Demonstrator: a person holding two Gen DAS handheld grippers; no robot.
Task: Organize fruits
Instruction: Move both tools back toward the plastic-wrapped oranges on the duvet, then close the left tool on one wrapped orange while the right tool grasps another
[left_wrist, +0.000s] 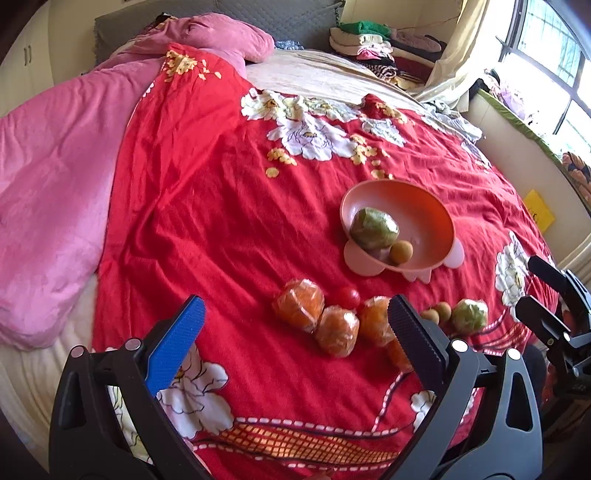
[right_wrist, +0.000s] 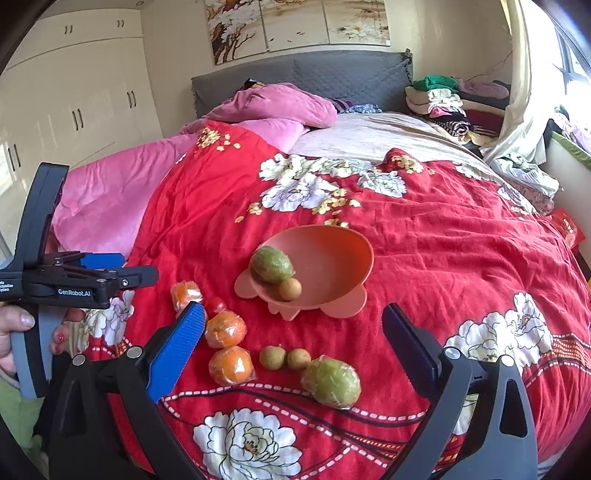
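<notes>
On the red floral bedspread (right_wrist: 443, 258), the left gripper (left_wrist: 295, 321) hangs wide open and empty above the wrapped oranges (left_wrist: 299, 303), which lie in a row beside a cherry tomato (left_wrist: 348, 296). Next come two longans (right_wrist: 284, 358) side by side, then a wrapped green fruit (right_wrist: 331, 382), its long axis running left to right. The right gripper (right_wrist: 293, 321) gapes wide, holding nothing. Behind the row, the pink bowl (right_wrist: 332, 258) tilts toward the cameras, holding a green fruit (right_wrist: 272, 264) and a longan (right_wrist: 290, 288).

"GenRobot.AI" on left claw (right_wrist: 127, 271)
</notes>
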